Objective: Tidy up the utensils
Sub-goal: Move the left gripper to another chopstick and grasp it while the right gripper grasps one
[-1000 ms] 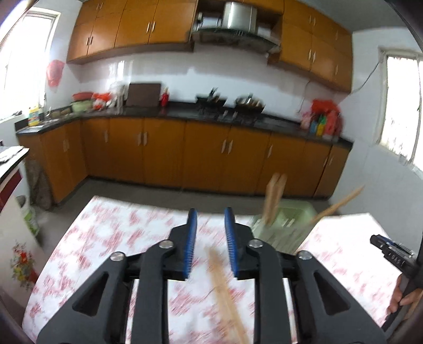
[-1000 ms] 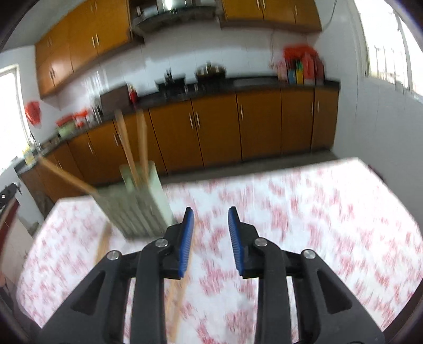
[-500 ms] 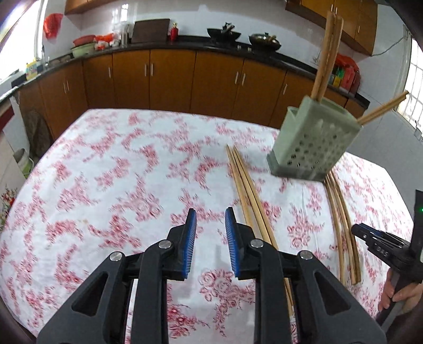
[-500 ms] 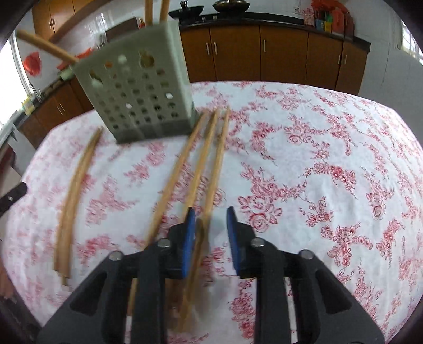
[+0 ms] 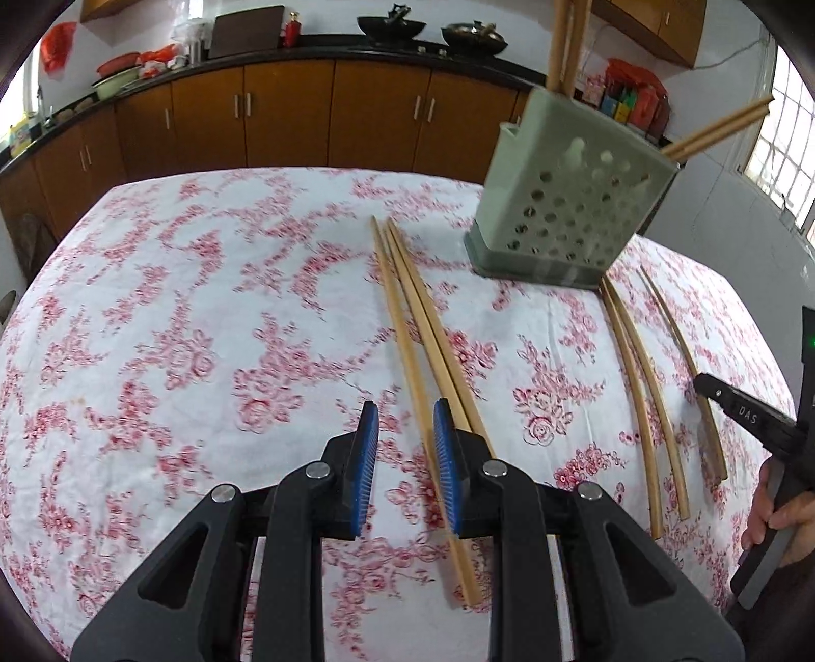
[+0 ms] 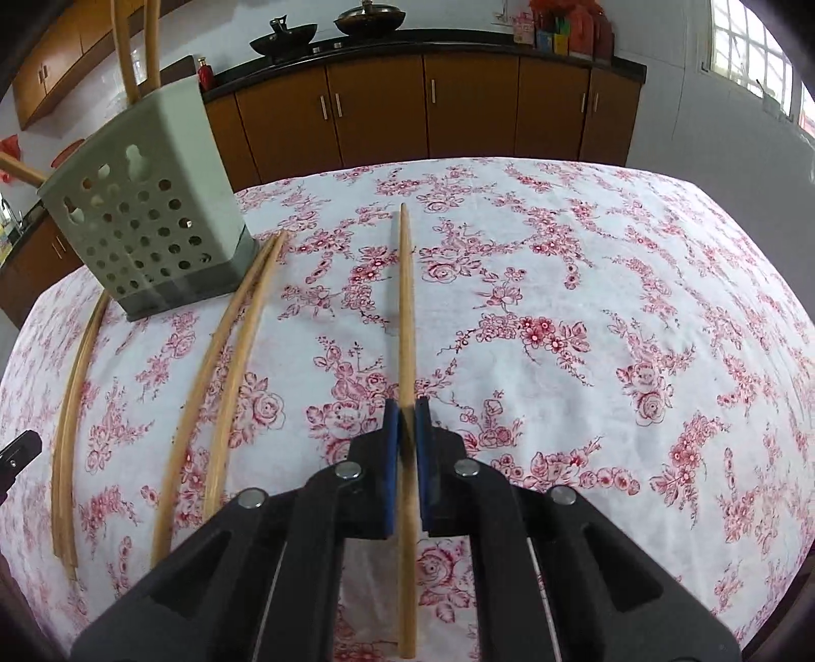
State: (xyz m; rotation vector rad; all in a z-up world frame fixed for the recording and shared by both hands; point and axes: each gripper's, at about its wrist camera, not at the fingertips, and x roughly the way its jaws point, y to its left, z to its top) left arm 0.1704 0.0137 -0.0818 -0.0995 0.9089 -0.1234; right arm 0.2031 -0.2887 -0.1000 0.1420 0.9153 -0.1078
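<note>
The right gripper point(image 6: 407, 407) is clamping 1 wooden chopstick point(image 6: 405, 285), its jaws having just closed on it; the stick is pointing toward 12 o'clock over the floral tablecloth point(image 6: 586, 305). At 10 o'clock the green perforated holder point(image 6: 147, 224) is standing with chopsticks in it. The left gripper point(image 5: 405, 412) is hanging with jaws apart, empty, above 3 loose chopsticks point(image 5: 412, 315) running toward 12 o'clock.

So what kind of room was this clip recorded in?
A home kitchen, most likely. Brown wooden base cabinets run under a dark countertop carrying black woks, and a table with a red-flowered white tablecloth holds a pale green perforated utensil holder and wooden chopsticks.
</note>
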